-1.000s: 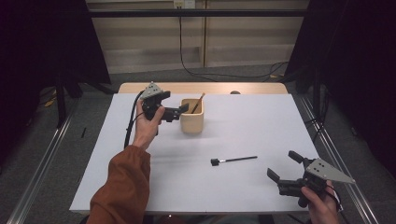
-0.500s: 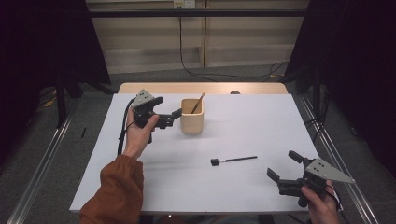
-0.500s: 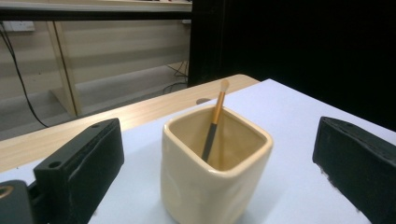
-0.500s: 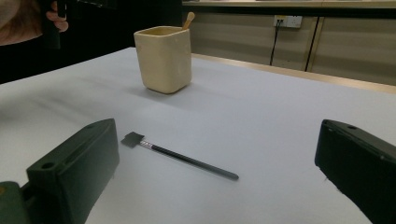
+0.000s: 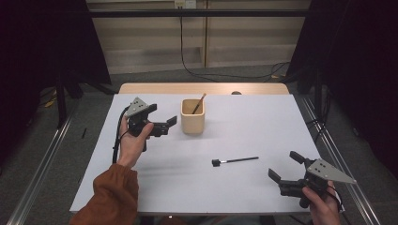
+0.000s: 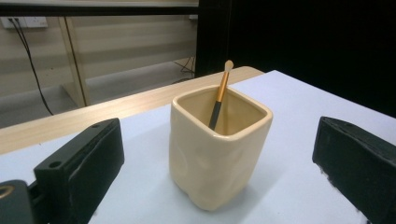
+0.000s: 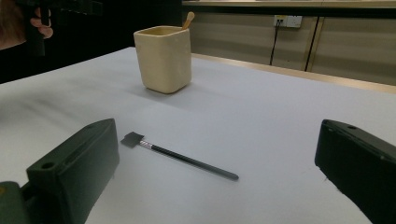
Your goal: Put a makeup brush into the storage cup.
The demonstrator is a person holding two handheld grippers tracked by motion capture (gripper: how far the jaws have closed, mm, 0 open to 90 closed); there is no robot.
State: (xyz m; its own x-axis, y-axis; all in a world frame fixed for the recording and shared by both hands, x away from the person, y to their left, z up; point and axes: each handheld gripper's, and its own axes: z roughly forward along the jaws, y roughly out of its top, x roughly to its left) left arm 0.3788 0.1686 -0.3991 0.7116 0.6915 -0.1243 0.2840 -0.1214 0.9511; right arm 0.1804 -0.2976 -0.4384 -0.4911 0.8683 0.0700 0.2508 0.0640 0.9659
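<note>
A cream square cup (image 5: 193,116) (image 6: 217,145) (image 7: 163,58) stands on the white table (image 5: 244,126) toward the back. A gold-and-black brush (image 5: 199,103) (image 6: 220,94) leans inside it. A thin black brush (image 5: 234,161) (image 7: 180,157) lies flat on the table, right of centre. My left gripper (image 5: 167,125) is held above the table just left of the cup, open, jaws pointing at it with nothing between them. My right gripper (image 5: 286,166) sits low at the front right corner, open, with the black brush lying ahead of its jaws.
A bare wooden strip (image 5: 202,88) runs along the table's far edge. Metal rails (image 5: 42,164) flank the table on the floor. A cable (image 5: 117,140) trails down from the left gripper. Dark curtains stand at both sides.
The left gripper has drawn back from the cup, moving left and toward the person. The right gripper and the black brush have stayed still.
</note>
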